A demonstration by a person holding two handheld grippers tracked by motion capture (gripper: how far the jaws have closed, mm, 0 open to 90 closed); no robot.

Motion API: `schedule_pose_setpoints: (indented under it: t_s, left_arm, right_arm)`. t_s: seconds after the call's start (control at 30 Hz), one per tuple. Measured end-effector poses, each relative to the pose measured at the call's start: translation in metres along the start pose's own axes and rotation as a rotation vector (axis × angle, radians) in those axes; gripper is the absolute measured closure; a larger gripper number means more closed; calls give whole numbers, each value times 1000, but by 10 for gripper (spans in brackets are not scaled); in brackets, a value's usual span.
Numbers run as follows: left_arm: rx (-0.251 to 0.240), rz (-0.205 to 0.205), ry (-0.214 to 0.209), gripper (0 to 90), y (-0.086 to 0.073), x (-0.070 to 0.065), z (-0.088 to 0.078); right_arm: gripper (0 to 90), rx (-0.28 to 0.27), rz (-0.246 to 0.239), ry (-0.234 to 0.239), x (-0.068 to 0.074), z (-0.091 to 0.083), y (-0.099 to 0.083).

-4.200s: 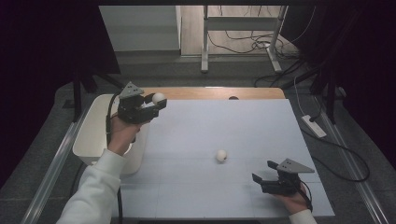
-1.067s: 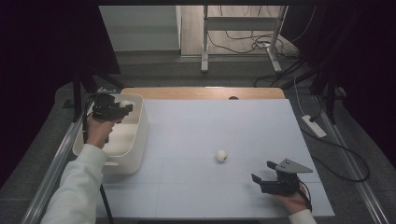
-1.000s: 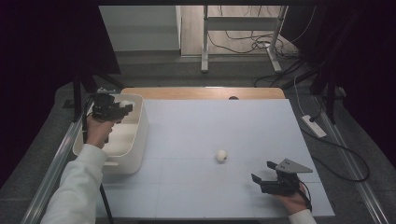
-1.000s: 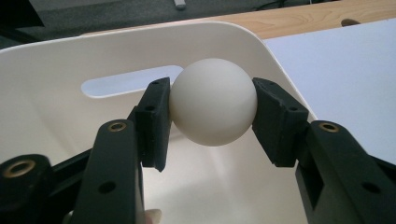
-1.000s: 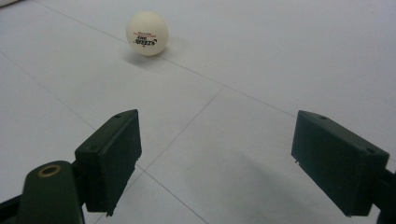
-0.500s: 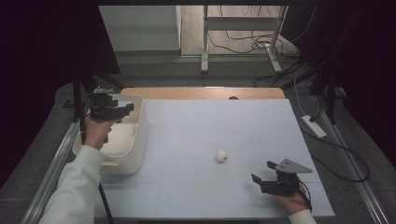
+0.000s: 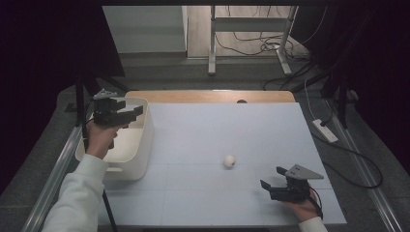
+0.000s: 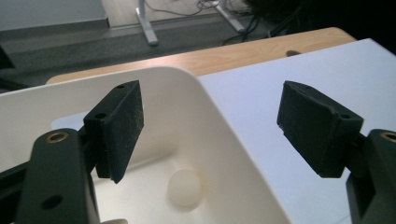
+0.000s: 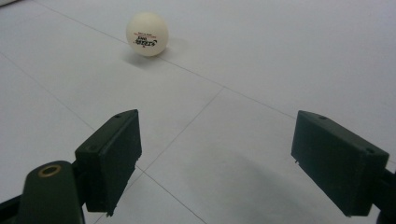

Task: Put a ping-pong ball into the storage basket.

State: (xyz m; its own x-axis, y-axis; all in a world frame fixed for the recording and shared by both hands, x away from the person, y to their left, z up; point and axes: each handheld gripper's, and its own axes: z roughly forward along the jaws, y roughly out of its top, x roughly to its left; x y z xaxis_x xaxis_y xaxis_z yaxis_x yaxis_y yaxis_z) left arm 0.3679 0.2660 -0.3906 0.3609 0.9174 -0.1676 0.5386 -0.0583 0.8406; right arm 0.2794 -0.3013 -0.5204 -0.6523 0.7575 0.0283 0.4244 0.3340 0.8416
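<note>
My left gripper (image 7: pixel 134 115) hangs over the white bin (image 7: pixel 143 145) at the table's left edge. Its jaws have just been opening and now stand wide apart with nothing between them (image 8: pixel 212 100). Below them a white ball (image 8: pixel 185 186) lies on the bin's floor, inside the bin's rim (image 8: pixel 219 116). A second white ball (image 7: pixel 229 161) with printed lettering rests on the white table sheet, right of centre. My right gripper (image 7: pixel 271 177) sits low near the front right and is open, its jaws pointing at that ball (image 9: pixel 147 34), which lies a short way ahead of them (image 9: pixel 215 135).
A strip of bare wooden tabletop (image 7: pixel 212 95) with a dark hole shows at the far edge. A power strip (image 7: pixel 325 130) and cables lie on the floor to the right. Metal rails run along both sides of the table.
The left gripper carried a ball from above the table to over the bin, then opened; the ball now lies in the bin. The hand has drifted slightly up and right. The right gripper stayed put.
</note>
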Motion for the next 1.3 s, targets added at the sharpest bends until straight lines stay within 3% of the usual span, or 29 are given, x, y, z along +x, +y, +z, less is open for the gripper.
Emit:
schedule_pose_setpoints:
  t_s: [0.53, 0.6, 0.73, 0.97, 1.3]
  left_arm:
    - [-62, 55, -105, 233, 2, -29, -17]
    - [-81, 53, -142, 233, 3, -34, -22]
    - [-97, 66, -166, 233, 3, -41, -29]
    - [-92, 83, -206, 231, 2, -49, -32]
    - [-72, 88, -250, 230, -3, -57, -23]
  right_arm:
    - [159, -21, 10, 9, 0, 0, 3]
    - [159, -25, 14, 10, 0, 0, 3]
    - [160, -27, 19, 4, -1, 1, 4]
    - [160, -24, 8, 2, 1, 3, 7]
    - [160, -21, 2, 12, 0, 3, 6]
